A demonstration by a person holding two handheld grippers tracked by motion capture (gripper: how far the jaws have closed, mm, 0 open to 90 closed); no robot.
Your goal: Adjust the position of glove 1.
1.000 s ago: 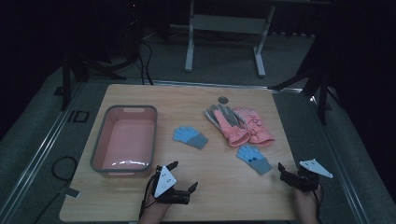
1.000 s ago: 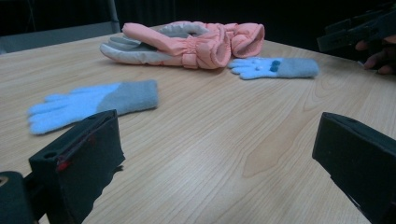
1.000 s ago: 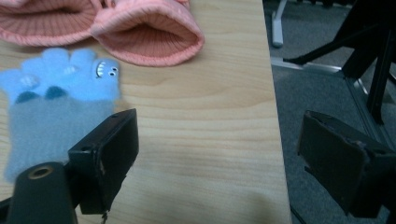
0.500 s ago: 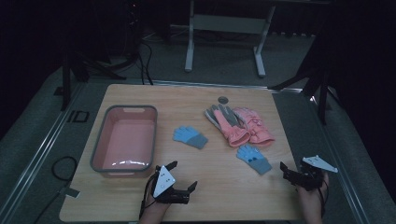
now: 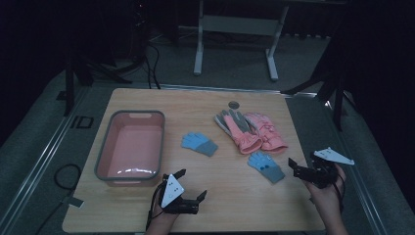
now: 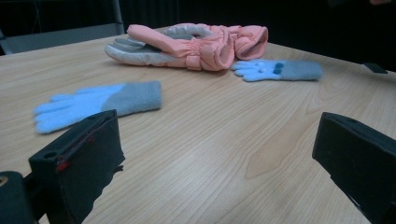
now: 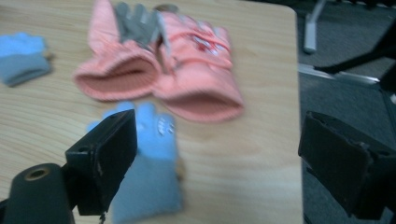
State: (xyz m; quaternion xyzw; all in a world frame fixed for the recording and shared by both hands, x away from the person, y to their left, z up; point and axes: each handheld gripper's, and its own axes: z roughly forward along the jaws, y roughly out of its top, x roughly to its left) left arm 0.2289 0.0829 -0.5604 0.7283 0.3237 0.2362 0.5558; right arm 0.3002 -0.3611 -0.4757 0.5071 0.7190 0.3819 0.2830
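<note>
High view: we see the wooden worktop point(image 5: 205, 205) w/ a pink tub point(image 5: 130, 147) at left, a pair of pink gloves point(image 5: 250, 131) at centre-right, and two small blue gloves. The first blue glove point(image 5: 199, 144) lies between tub and pink pair; the second blue glove point(image 5: 265, 167) lies just in front of the pink pair, cuff toward the near edge.

The left gripper point(image 5: 188, 188) sits low at the near edge, just in front of the tub's near-right corner, fingers wide apart and holding nothing. The right gripper point(image 5: 301, 166) sits at the near-right corner, just right of the second blue glove, apart from it; fingers likewise spread, nothing between them.

Left gripper view: we look across bare wood between the two black fingers point(image 6: 77, 163); first blue glove point(image 6: 100, 103) at left, second point(image 6: 278, 70) farther off beside the pink pair point(image 6: 196, 44).

Right gripper view (blurred): second blue glove point(image 7: 152, 163) lies partly behind the left-hand finger point(image 7: 105, 154); pink pair point(image 7: 163, 70) beyond it, cuffs toward the camera. Whether that finger touches the glove we cannot tell.
</note>
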